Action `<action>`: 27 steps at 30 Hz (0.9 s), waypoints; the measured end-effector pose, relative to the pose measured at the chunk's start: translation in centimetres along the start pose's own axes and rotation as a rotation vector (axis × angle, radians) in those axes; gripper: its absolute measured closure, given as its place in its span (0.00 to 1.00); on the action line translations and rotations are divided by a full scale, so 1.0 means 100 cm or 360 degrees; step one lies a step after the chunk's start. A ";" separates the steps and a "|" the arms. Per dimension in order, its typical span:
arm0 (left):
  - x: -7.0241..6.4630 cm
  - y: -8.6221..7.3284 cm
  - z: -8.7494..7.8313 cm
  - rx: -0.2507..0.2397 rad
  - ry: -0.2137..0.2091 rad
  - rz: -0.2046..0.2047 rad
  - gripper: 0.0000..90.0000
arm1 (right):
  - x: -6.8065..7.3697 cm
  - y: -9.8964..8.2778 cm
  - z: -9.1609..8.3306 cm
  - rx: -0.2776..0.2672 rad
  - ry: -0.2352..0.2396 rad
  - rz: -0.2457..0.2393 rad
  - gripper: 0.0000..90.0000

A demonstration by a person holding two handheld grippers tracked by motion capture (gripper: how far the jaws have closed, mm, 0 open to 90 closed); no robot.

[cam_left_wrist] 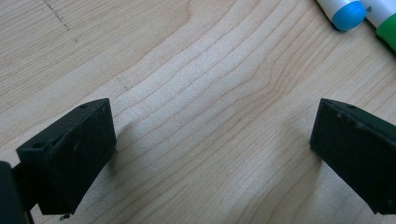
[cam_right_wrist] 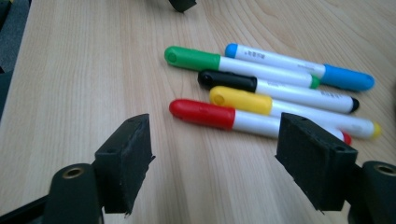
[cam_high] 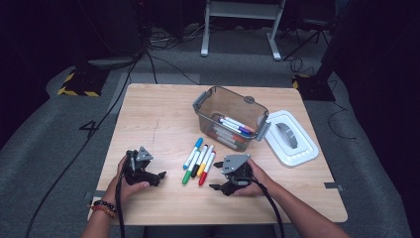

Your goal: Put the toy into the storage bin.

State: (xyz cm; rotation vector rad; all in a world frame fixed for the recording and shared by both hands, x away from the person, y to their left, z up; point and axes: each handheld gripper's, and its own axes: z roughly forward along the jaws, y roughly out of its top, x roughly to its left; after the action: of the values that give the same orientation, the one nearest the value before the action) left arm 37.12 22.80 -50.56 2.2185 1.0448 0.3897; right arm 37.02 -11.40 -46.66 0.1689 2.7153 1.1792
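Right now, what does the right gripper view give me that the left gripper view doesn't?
Right gripper view alone: the red marker, yellow marker and black marker, plus the open right gripper facing them. Left gripper view alone: the open left gripper over bare wood. Shared: the blue marker and green marker, cap ends only in the left one, and the table.

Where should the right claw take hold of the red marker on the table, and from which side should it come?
Grip the red marker on its white barrel near the middle, coming down from above. It lies flat with the yellow marker close along one side, so a top approach probably suits, jaws across the barrel. The right claw is already open beside it.
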 end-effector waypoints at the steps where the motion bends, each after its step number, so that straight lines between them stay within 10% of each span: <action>1: 0.000 0.000 0.000 0.0001 0.0001 0.0000 0.01 | 0.000 0.002 0.003 0.0000 0.0006 -0.0006 0.31; 27: -0.001 0.000 0.000 0.0002 0.0000 -0.0013 0.01 | -0.003 0.007 0.035 0.0069 0.0052 -0.0089 0.40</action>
State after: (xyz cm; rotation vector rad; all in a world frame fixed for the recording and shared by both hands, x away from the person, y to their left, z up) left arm 37.06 22.77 -50.56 2.2148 1.0536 0.3855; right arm 38.07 -8.43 -48.47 0.0791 2.7561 1.1186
